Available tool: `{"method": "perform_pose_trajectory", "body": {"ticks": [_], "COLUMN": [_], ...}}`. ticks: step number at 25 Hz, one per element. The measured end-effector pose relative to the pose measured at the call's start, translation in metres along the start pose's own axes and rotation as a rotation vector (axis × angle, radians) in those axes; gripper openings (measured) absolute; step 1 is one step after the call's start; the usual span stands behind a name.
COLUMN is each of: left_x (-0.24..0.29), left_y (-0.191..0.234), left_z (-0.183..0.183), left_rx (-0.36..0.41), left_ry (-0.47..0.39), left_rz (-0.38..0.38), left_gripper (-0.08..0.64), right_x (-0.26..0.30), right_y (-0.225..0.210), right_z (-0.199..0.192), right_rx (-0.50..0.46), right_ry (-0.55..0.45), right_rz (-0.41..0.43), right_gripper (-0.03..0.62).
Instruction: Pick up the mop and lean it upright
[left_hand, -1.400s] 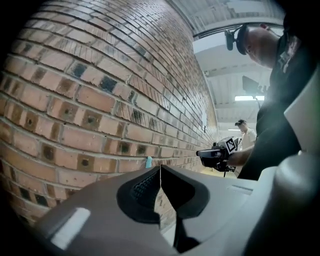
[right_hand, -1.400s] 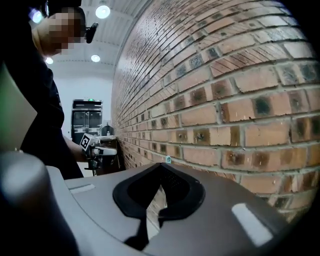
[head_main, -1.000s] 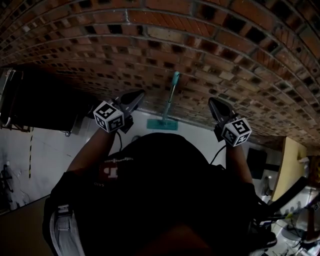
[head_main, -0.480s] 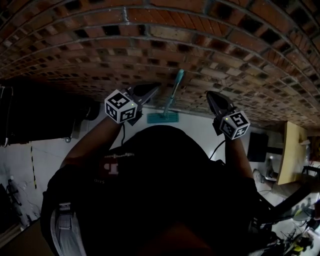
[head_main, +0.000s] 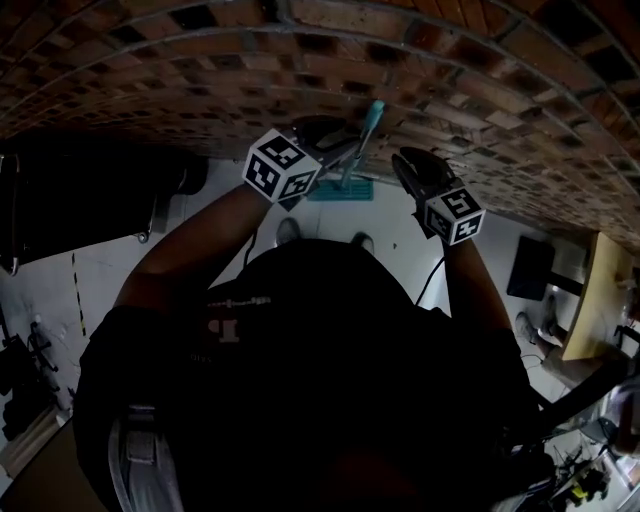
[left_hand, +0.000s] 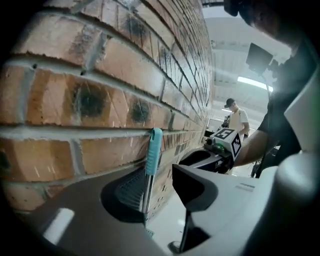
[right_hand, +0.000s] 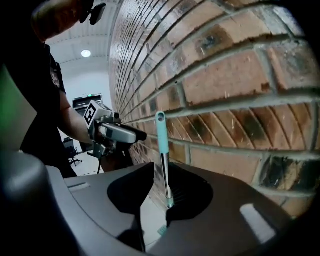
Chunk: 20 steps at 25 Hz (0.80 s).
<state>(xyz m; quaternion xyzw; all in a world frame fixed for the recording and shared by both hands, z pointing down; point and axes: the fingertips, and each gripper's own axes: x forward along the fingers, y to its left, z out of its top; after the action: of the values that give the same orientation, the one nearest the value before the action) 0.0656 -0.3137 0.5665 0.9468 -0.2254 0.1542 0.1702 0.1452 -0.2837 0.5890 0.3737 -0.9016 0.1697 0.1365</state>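
Note:
The mop leans upright against the brick wall, its teal grip (head_main: 373, 113) at the top and its teal head (head_main: 340, 190) on the white floor. My left gripper (head_main: 338, 140) is at the handle from the left and its jaws are opening. The metal shaft (left_hand: 146, 192) stands between them, close by the ribbed pad of the wall-side jaw, with a clear gap to the other jaw. My right gripper (head_main: 403, 165) is at the right of the handle, its jaws also opening. The shaft (right_hand: 164, 175) runs between them with room on the left side.
The brick wall (head_main: 150, 70) is right in front of both grippers. A dark bulky object (head_main: 80, 200) stands at the left by the wall. A wooden tabletop (head_main: 585, 310) is at the far right. A person (left_hand: 236, 120) stands far off in the left gripper view.
Both grippers have closed in on the mop handle from either side and now stand around its upper part with jaws apart. The mop has kept leaning on the wall.

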Motion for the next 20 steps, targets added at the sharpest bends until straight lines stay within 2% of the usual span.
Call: {"method": "perform_pose_trajectory", "body": {"ticks": [5,9,15,20], "left_x": [0.027,0.04,0.055,0.065], "left_y": [0.008,0.006,0.008,0.006], "left_z": [-0.006,-0.008,-0.02,-0.028], "left_rx": [-0.021,-0.039,-0.025,-0.022], "left_ry": [0.013,0.016,0.049,0.06], "left_rz": [0.02,0.014,0.027,0.028], "left_gripper": [0.165,0.169,0.17,0.169], "right_x": [0.038,0.064,0.094,0.108], "right_y": [-0.016,-0.014,-0.01,-0.01], "right_z": [-0.038,-0.058,-0.088,-0.096], "right_rx": [0.005,0.005,-0.002,0.005], "right_ry": [0.052,0.09,0.144,0.159], "right_rz": [-0.021,-0.003,0.0,-0.008], "right_gripper": [0.137,0.16,0.164,0.161]}}
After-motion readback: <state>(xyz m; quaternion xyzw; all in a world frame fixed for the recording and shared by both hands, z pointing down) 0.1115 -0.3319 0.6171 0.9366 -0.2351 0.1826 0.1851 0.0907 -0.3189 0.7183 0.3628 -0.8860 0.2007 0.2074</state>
